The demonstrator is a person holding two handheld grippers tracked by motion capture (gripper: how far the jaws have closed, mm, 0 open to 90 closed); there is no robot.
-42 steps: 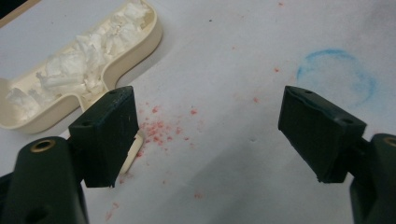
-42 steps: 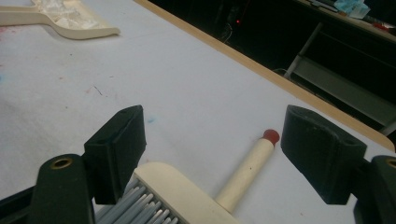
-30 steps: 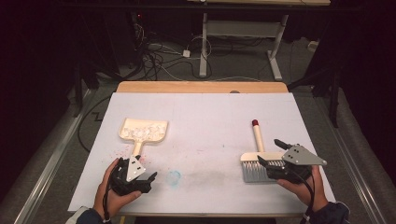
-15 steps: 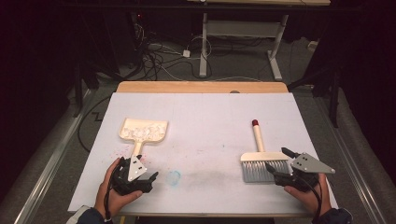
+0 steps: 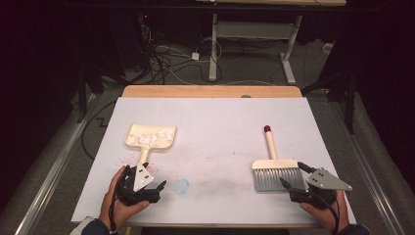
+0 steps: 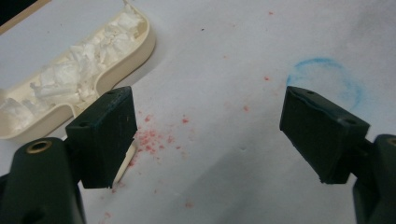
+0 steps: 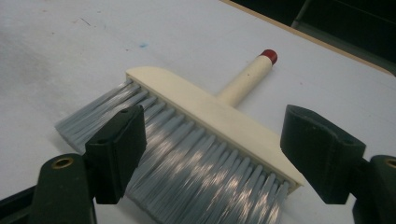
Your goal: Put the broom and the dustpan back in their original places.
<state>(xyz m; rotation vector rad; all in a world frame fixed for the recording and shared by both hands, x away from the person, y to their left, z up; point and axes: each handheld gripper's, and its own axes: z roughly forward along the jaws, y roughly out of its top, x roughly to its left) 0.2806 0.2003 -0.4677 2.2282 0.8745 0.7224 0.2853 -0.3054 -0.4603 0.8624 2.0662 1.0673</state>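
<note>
High view, L to R: left gripper (image 5: 147,185) sits at the near edge w/ jaws spread, empty. Dustpan (image 5: 149,138), full of white scraps, lies just ahead, handle pointing back at it. Brush (image 5: 274,171) is near-right, bristles toward right gripper (image 5: 299,182), also spread; handle runs away, so right hand's nearer to it.

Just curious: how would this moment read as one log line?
left tool: open, by dustpan | right tool: open, over brush | nothing held
</note>
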